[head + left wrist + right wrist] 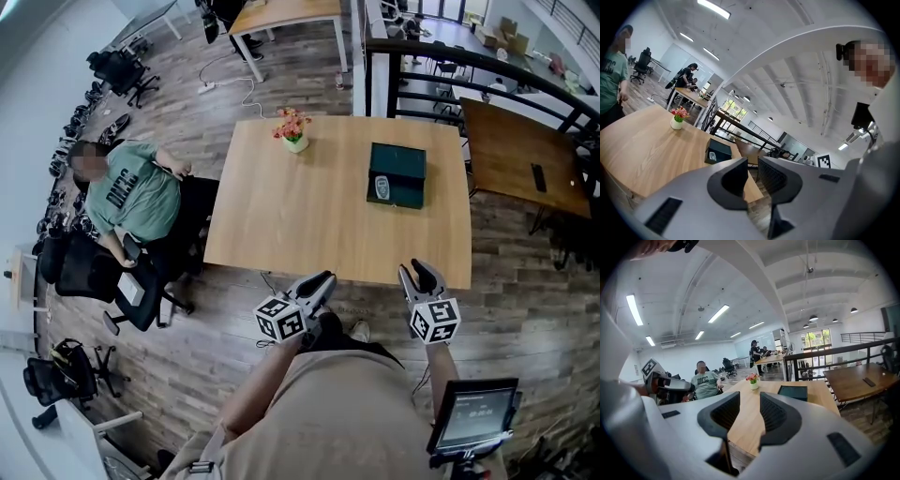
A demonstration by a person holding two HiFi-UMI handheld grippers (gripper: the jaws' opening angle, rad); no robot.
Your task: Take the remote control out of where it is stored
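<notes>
A small pale remote control (380, 187) lies flat in a dark green box (405, 159), its long axis running away from the person. The left gripper (325, 278) and right gripper (421, 269) are both closed and empty.

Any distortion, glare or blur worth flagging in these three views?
Head view: evenly lit, sharp, table edges mildly bowed. Left gripper view: heavy fisheye, black corners, ceiling light blown out. Right gripper view: same fisheye, strip lights glaring.

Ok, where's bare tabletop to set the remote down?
The light wooden table is bare across its left and near parts, between the white flower pot and the near edge. Only the dark green box, far right, takes room.
</notes>
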